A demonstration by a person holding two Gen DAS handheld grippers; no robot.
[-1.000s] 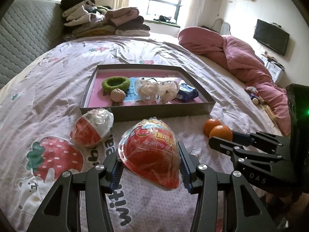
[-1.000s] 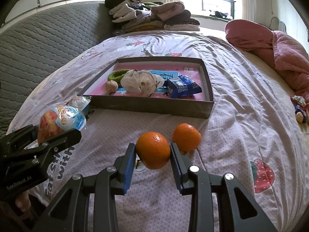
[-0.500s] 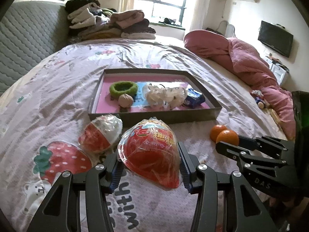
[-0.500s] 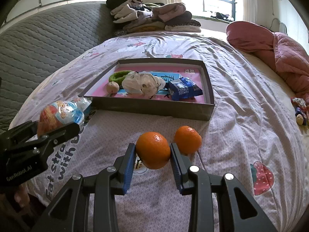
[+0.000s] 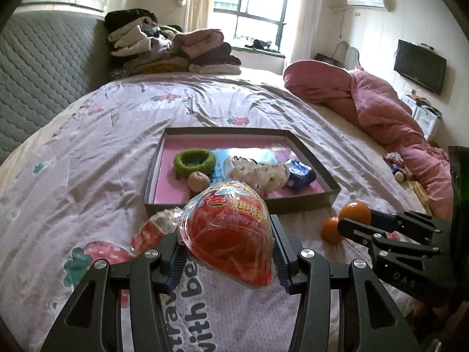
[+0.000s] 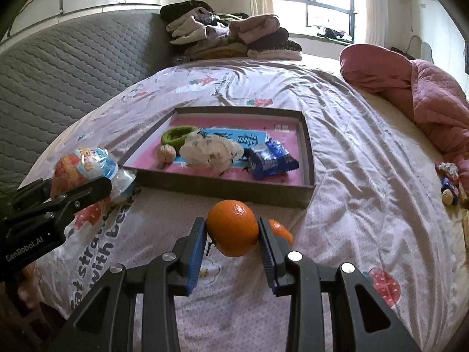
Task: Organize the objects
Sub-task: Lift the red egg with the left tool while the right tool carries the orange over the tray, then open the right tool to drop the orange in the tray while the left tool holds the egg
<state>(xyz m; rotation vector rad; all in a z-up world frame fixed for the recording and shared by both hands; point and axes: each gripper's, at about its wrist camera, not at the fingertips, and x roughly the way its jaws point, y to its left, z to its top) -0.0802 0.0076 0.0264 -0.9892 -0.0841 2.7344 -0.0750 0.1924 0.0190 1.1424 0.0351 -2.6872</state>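
My left gripper [image 5: 227,249] is shut on a red wrapped snack packet [image 5: 227,239] and holds it above the bedspread, short of the tray. A second wrapped packet [image 5: 152,228] lies on the bed behind it. My right gripper [image 6: 231,234] is shut on an orange [image 6: 232,227], lifted above the bed; a second orange [image 6: 281,228] lies behind its right finger. The shallow dark tray [image 6: 222,187] with a pink floor holds a green ring [image 6: 176,135], a walnut [image 6: 166,153], a crumpled white bag [image 6: 211,151] and a blue packet [image 6: 271,160].
The bed has a lilac strawberry-print cover. A grey quilted headboard [image 6: 67,64] stands at the left, with folded clothes [image 6: 231,36] at the far end. A pink quilt [image 5: 381,108] lies at the right. Small toys [image 6: 448,182] lie at the right edge.
Both grippers have risen with their loads and moved toward the tray. The packet and the orange now sit higher above the bedspread.
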